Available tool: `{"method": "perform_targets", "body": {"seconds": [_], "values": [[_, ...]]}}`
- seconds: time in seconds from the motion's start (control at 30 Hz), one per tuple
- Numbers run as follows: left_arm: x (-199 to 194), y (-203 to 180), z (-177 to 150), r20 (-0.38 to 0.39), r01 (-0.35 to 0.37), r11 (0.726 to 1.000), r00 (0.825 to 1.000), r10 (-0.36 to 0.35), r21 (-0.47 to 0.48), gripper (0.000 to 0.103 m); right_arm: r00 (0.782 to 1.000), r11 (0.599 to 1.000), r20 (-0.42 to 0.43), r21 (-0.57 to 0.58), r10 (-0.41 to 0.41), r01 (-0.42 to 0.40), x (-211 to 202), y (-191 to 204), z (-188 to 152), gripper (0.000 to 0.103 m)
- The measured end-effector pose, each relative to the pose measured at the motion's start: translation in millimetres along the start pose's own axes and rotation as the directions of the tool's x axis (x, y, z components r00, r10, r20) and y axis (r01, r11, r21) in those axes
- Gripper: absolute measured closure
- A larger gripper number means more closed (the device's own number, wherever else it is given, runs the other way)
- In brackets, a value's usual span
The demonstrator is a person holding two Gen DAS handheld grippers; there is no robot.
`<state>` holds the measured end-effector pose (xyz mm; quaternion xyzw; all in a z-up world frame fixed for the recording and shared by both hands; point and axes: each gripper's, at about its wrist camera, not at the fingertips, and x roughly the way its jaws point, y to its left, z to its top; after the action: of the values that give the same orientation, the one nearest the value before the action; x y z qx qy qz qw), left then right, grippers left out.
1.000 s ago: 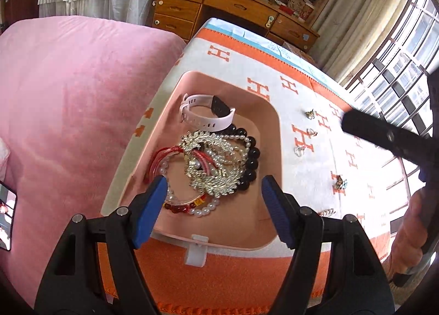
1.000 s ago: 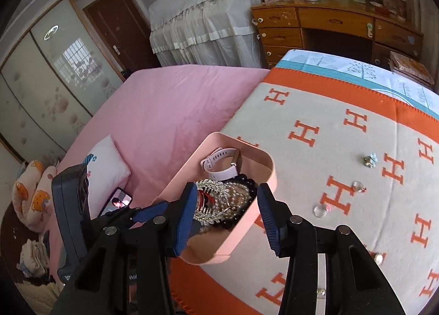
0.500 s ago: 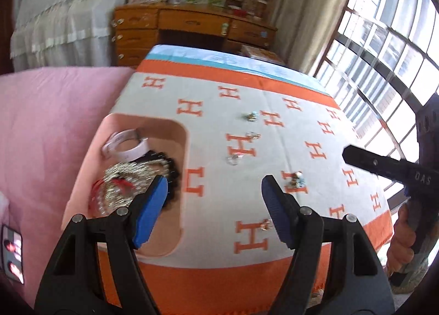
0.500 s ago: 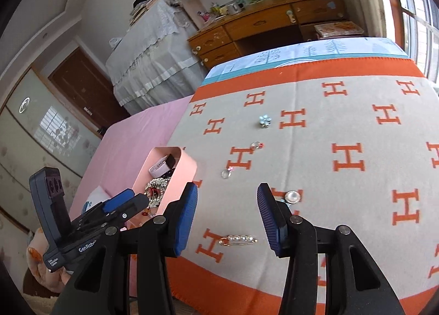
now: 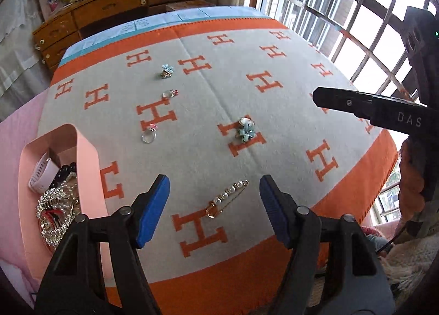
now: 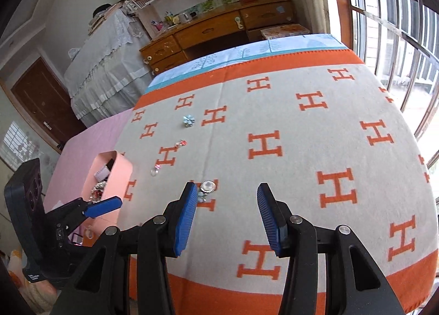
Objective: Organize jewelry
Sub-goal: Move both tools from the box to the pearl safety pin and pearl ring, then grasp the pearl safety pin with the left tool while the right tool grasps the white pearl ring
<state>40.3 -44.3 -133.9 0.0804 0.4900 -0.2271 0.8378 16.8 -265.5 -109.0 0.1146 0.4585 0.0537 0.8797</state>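
Observation:
A pearl safety pin (image 5: pixel 227 198) lies on the orange-and-beige blanket (image 5: pixel 192 150), in the gap between my left gripper's (image 5: pixel 213 179) blue pads. Its jaws are closing, and the pads do not touch the pin. A blue flower brooch (image 5: pixel 246 129), two rings (image 5: pixel 149 135) (image 5: pixel 170 93) and a small blue flower (image 5: pixel 166 70) lie farther off. The pink tray (image 5: pixel 85 155) at the left holds a white watch (image 5: pixel 41 175) and a heap of bracelets. My right gripper (image 6: pixel 226 186) is open and holds nothing, with the flower brooch (image 6: pixel 207 186) by its left fingertip.
The blanket covers a bed beside a barred window (image 5: pixel 343 13). A wooden desk with drawers (image 6: pixel 219 29) stands beyond the far end. A pink sheet (image 5: pixel 16 150) lies left of the tray. A gloved hand (image 5: pixel 411 177) holds the right gripper at the bed's right edge.
Both grippers have swung right, from over the pink tray to over the blanket with the loose pieces. The left jaws stand narrower than before. The right jaws keep the same gap.

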Motion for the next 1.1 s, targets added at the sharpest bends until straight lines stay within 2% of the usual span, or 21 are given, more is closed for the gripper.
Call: {"method": "perform_targets", "body": {"seconds": [0.17, 0.43, 0.63, 0.7, 0.73, 0.93, 1.1], "values": [[29.1, 1.5, -0.6, -0.093, 0.019, 0.999, 0.996, -0.014, 0.047, 0.064, 0.999, 1.000, -0.044, 0.005, -0.007, 0.007, 22.1, -5.9, -9.7, 0.057], [42.6, -7.8, 1.2, -0.174, 0.084, 0.990, 0.983, -0.063, 0.115, 0.072, 0.998, 1.000, -0.067, 0.002, -0.001, 0.001, 34.2, -4.8, -11.8, 0.057], [45.4, -17.8, 2.1, -0.178, 0.050, 0.980, 0.984, -0.015, 0.191, 0.082, 0.997, 1.000, -0.082, -0.009, 0.002, -0.003, 41.6, -1.6, -12.6, 0.057], [44.8, -18.8, 1.9, -0.179, 0.048, 0.981, 0.984, -0.013, 0.189, 0.089, 0.996, 1.000, -0.089, -0.020, 0.002, -0.004, 44.8, -0.3, -13.3, 0.057], [44.8, -19.5, 1.9, -0.179, 0.045, 0.981, 0.984, -0.011, 0.187, 0.098, 0.996, 1.000, -0.092, -0.028, 0.002, -0.004, 46.6, 1.1, -13.3, 0.057], [43.5, -13.9, 2.1, -0.138, 0.001, 0.995, 0.990, 0.012, 0.097, 0.098, 0.997, 0.990, -0.077, -0.138, -0.027, 0.016, 61.4, 18.4, -11.5, 0.057], [36.9, -0.2, -0.7, -0.114, 0.035, 0.999, 0.993, -0.036, -0.007, 0.098, 0.993, 0.976, -0.099, -0.213, -0.064, 0.041, 86.7, 28.5, -8.4, 0.067]]}}
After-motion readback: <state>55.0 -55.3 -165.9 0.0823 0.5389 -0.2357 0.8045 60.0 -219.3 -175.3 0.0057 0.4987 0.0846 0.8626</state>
